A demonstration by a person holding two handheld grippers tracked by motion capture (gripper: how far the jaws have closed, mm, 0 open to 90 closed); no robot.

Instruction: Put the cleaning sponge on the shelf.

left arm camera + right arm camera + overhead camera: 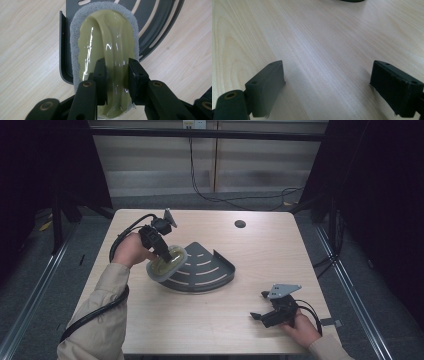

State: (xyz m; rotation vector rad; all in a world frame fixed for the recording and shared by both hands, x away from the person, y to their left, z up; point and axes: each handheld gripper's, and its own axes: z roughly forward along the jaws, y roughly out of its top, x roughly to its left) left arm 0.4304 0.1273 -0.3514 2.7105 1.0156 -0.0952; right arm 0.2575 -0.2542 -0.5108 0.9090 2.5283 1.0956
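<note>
- Nearest my left camera, my left gripper (116,67) has its jaws clenched on the raised, glossy olive grip of a scrubbing pad (105,45), one black pad on each side of the ridge.
- The scrubbing pad's grey fleece edge lies over the near corner of a dark slotted corner rack (160,27); I cannot tell whether it presses down or only hovers.
- I judge the step as wiping the rack; next I need to sweep the pad across the slots, keeping the fleece flat.
- From above, my left hand (131,251) tilts the gripper down and rightward.
- My right gripper (327,87) is released, jaws wide over bare counter (317,40), resting in my right hand (300,327) well apart from the rack.
</note>
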